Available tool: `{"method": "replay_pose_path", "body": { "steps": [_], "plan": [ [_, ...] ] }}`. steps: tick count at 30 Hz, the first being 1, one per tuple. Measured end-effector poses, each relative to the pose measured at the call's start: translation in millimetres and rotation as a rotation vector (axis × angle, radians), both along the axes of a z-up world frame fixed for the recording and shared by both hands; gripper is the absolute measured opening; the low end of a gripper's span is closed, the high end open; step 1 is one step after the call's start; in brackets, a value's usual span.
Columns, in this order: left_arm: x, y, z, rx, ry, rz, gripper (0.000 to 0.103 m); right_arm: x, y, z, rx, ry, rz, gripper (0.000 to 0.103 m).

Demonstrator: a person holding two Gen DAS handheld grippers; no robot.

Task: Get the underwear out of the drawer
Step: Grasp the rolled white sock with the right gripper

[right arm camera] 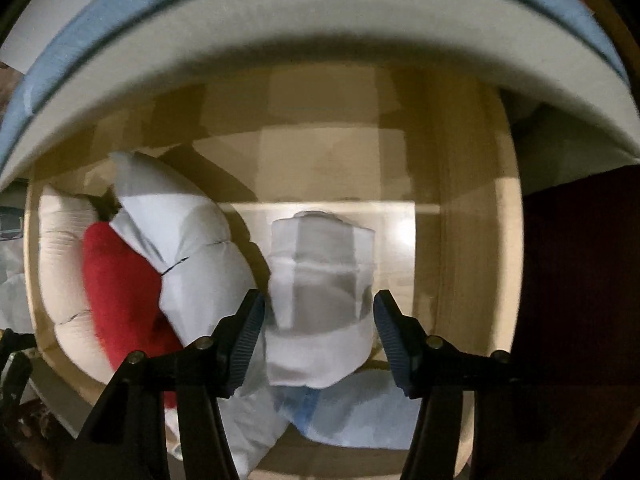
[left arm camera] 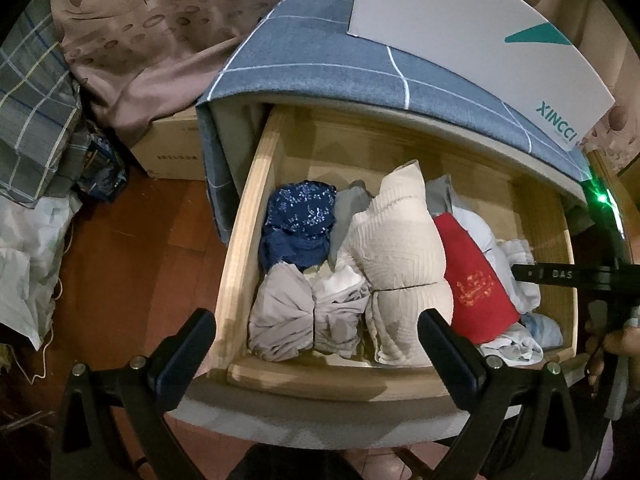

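Note:
The wooden drawer [left arm camera: 240,240] stands pulled out and holds several folded garments: a navy floral piece [left arm camera: 300,216], grey ones [left arm camera: 280,320], a cream ribbed bundle [left arm camera: 400,252] and a red piece [left arm camera: 476,288]. My left gripper [left arm camera: 320,360] hangs open above the drawer's front edge, holding nothing. In the right wrist view, my right gripper [right arm camera: 318,324] points down into the drawer's right end. Its pads touch both sides of a folded white underwear piece [right arm camera: 320,280], which sits upright between them. A pale blue garment [right arm camera: 360,412] lies beneath it.
A blue checked cloth [left arm camera: 320,80] covers the cabinet top, with a white box [left arm camera: 460,28] on it. A cardboard box [left arm camera: 172,148], bedding and bags sit on the red floor [left arm camera: 132,280] to the left. A person's hand [left arm camera: 616,344] shows at the right edge.

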State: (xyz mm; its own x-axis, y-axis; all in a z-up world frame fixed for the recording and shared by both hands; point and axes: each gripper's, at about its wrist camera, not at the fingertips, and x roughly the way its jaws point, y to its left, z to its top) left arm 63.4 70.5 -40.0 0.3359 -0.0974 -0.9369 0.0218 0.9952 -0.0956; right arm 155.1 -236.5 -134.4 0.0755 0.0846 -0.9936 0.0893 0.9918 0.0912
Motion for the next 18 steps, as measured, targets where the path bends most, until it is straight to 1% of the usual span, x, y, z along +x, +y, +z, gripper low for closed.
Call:
{"method": "replay_pose_path", "body": {
  "steps": [7, 10, 13, 15, 18],
  "plan": [
    [3.1, -9.3, 1.2, 0.025, -0.007, -0.031, 0.103, -3.0, -0.8, -16.9, -0.02, 0.021, -0.007, 0.055],
    [5.8, -14.4, 1.6, 0.015, 0.003, -0.04, 0.103, -6.0, -2.9, -22.8, -0.019, 0.038, -0.018, 0.05],
    [8.4, -17.4, 3.4, 0.006, 0.006, -0.041, 0.103, -11.1, -5.7, -20.5, -0.007, 0.026, -0.026, 0.043],
    [10.6, -20.5, 5.9, -0.004, 0.008, -0.045, 0.103, -17.4, -7.1, -17.2, -0.006, 0.006, -0.031, 0.042],
    [13.1, -25.1, 8.2, -0.024, 0.019, -0.049, 0.103, -29.1, -12.9, -8.7, 0.026, -0.031, -0.057, 0.041]
  ]
}}
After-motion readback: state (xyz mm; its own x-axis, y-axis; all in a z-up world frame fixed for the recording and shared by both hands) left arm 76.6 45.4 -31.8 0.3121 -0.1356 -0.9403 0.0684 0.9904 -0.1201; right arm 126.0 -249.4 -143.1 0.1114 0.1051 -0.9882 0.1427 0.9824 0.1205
